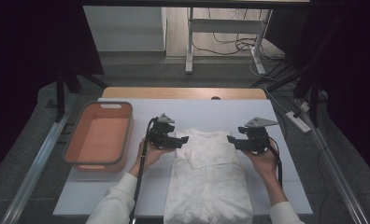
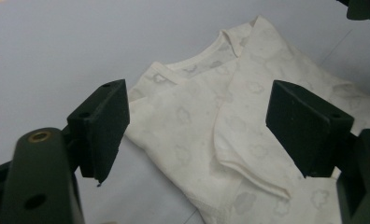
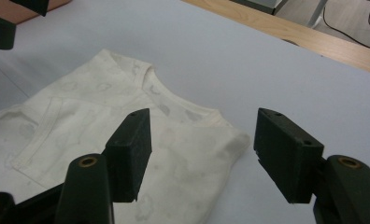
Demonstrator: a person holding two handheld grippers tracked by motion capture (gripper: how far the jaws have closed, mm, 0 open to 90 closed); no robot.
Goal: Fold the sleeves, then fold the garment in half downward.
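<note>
- Left tongs and right tongs, both open and empty, point inward at the garment's shoulders.
- White garment lies lengthwise on the tabletop, neckline far, hem near.

The garment is cream-white, printed all over with faint grey cloud shapes, plain to see in the left gripper view and the right gripper view; its neckline band is the same cream. It lies on a pale lavender-white sheet, whose far edge at twelve o'clock shows a strip of light tan wooden table. At nine o'clock from the garment stands an orange-brown bin with a grey rim. Both the left gripper and the right gripper are matt black. The person's sleeves are white.
</note>
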